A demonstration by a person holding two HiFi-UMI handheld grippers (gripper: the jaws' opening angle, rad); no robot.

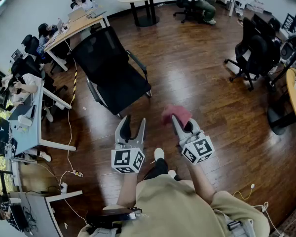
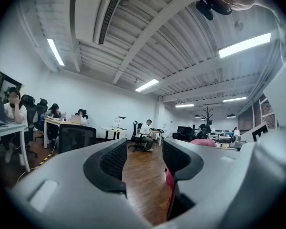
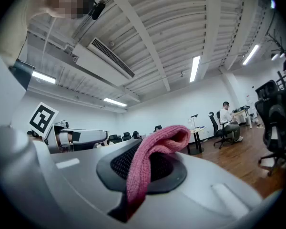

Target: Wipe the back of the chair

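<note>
The pink cloth [image 1: 176, 113] is pinched in the right tool [image 1: 181, 123] and the left tool [image 1: 134, 122] is held wide and empty, both well short of the black chair [image 1: 111, 70], by whose mesh back the cloth could be pulled out.

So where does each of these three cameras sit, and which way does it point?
Head view: on the person's head, looking steeply down at the chair and floor; shows the shirt, the left gripper, the right gripper.
Left gripper view: on the left gripper, looking across the office between its open, empty jaws.
Right gripper view: on the right gripper, tilted up at the ceiling; its jaws are shut on the cloth.
Shared: the cloth shows in all three views.
</note>
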